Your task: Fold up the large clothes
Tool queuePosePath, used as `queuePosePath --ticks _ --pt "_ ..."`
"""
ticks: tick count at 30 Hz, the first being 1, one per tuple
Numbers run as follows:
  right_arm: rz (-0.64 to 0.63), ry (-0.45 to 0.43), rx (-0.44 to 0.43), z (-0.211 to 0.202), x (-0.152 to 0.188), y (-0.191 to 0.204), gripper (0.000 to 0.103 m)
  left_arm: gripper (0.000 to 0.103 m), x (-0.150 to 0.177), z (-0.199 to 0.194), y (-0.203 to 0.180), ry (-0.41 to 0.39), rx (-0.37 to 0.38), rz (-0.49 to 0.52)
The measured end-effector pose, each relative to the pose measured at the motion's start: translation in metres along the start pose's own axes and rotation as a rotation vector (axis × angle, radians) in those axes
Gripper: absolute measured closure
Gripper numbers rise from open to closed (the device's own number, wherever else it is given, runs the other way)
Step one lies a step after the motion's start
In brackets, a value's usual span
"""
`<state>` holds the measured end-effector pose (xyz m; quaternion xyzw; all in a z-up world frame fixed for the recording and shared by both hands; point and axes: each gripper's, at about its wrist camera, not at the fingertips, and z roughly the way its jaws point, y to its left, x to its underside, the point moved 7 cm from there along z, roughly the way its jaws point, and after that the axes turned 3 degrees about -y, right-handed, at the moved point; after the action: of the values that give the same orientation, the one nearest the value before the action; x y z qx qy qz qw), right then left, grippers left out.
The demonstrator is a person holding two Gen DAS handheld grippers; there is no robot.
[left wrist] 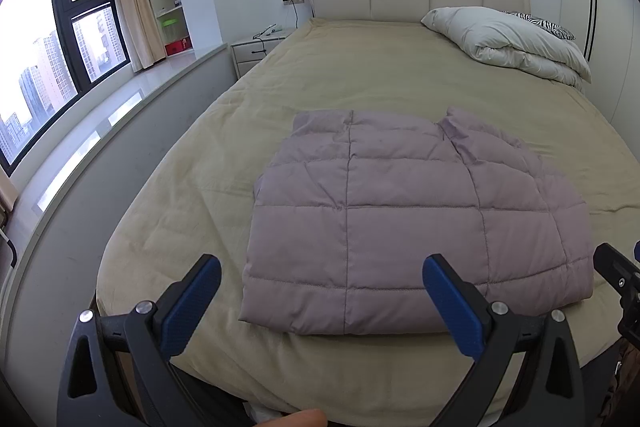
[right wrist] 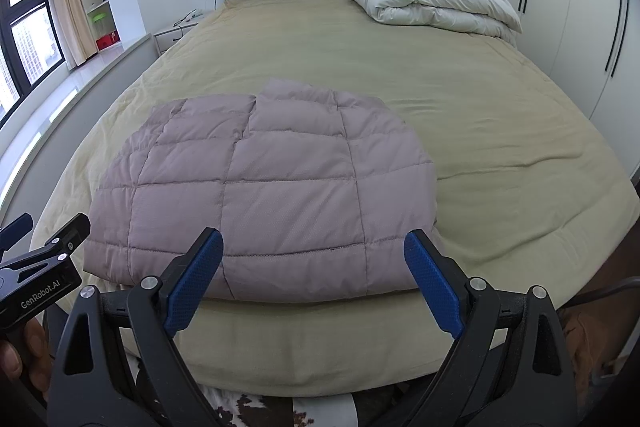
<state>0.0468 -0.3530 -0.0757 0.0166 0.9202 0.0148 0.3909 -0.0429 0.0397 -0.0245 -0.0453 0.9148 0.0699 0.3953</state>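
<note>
The zebra-print pillow (left wrist: 540,23) lies mostly hidden behind the white duvet (left wrist: 512,43).

Mauve quilted puffer jacket (left wrist: 404,223), padded and stitched in a grid of square panels, folded into a compact, roughly rectangular bundle. Lying flat near the foot end of the beige bed cover, smooth back panels up, collar end pointing toward the headboard, folded edge nearest the cameras, slightly puffy and rumpled along the far right shoulder.

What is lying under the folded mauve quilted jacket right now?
The mauve quilted jacket rests directly on the beige bed cover, near the bed's foot edge. Bare cover shows all around it. Anything folded beneath, such as sleeves, is covered and cannot be seen.
</note>
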Motion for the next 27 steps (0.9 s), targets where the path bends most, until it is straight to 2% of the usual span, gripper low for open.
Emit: queuePosePath --ticks 27 --pt "0.001 0.001 0.001 0.0010 0.0009 0.0000 0.010 0.000 0.0037 0.0040 0.0012 0.006 0.000 0.010"
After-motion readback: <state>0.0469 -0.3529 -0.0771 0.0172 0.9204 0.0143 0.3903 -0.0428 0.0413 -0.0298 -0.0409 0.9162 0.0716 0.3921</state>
